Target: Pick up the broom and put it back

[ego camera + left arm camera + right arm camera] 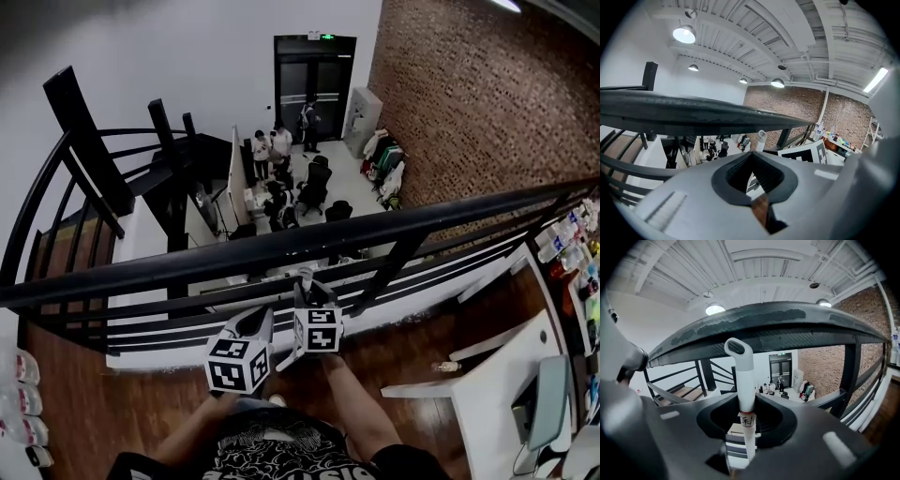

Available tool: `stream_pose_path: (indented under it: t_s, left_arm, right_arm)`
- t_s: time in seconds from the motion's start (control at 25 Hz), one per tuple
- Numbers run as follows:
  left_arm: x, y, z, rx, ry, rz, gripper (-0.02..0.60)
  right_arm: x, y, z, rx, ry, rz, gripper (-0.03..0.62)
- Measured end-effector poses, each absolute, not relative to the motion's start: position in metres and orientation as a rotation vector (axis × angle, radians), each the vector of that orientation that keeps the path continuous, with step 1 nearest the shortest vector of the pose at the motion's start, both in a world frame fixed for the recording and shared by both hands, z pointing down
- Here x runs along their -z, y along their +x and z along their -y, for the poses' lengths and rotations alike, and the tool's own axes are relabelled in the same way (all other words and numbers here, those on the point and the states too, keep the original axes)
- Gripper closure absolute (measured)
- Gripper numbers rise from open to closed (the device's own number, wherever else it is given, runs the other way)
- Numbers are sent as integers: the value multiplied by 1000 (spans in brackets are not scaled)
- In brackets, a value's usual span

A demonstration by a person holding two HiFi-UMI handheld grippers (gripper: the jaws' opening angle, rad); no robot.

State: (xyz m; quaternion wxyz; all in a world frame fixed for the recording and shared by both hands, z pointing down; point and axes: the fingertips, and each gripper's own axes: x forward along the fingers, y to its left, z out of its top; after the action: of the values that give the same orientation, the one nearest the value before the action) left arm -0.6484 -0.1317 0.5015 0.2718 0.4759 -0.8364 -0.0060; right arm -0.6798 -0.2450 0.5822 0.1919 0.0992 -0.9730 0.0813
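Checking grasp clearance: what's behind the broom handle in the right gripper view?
Black railing crosses behind the broom handle; farther off, a dark door and people below. Right gripper covers the handle's lower end.

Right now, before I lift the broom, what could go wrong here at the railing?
1. The right hand-held gripper holds the thin broom handle near its top only, so the broom may swing or slip.
2. The handle's tip is close to the top rail and may knock it.
3. People are on the floor below the railing; a dropped broom might fall toward them.
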Motion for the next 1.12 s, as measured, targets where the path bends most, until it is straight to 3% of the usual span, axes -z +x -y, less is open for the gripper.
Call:
stream_pose_path:
  t_s: [0.64,1.12]
  left_arm:
    - [-479,-581,121,70,1253,2327,577]
    - [-446,-529,100,138,1188,2450,577]
  right_arm:
    - [-545,-599,205,-222,136,2798,493]
    - [-440,-532,172,-119,-2,2983,493]
